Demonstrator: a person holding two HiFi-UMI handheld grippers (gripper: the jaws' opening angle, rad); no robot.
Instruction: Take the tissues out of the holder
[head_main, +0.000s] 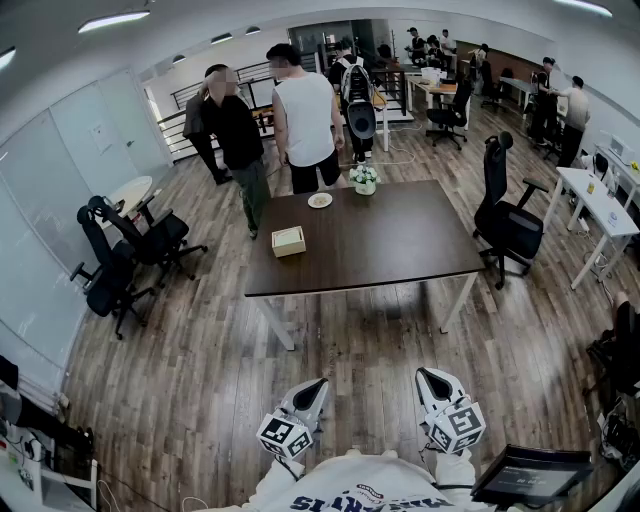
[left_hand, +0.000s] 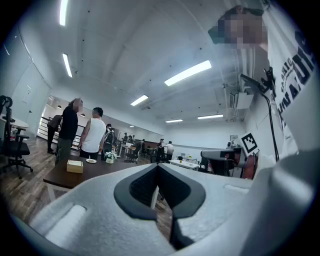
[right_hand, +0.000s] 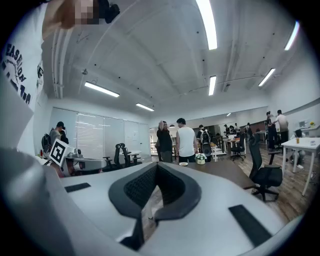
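The tissue holder (head_main: 288, 241), a light wooden box, stands on the left part of a dark brown table (head_main: 400, 245) in the head view, several steps ahead of me. It shows small and far off as the tissue holder (left_hand: 75, 166) in the left gripper view. My left gripper (head_main: 316, 386) and right gripper (head_main: 426, 377) hang low near my chest, well short of the table. Both are shut and hold nothing; the left gripper (left_hand: 158, 167) and right gripper (right_hand: 157, 167) have their jaw tips pressed together in their own views.
A small plate (head_main: 320, 200) and a flower pot (head_main: 364, 180) sit at the table's far edge. Two people (head_main: 305, 120) stand just behind it. Black office chairs (head_main: 125, 255) stand to the left and another chair (head_main: 508, 215) to the right. White desks (head_main: 600, 205) line the right side.
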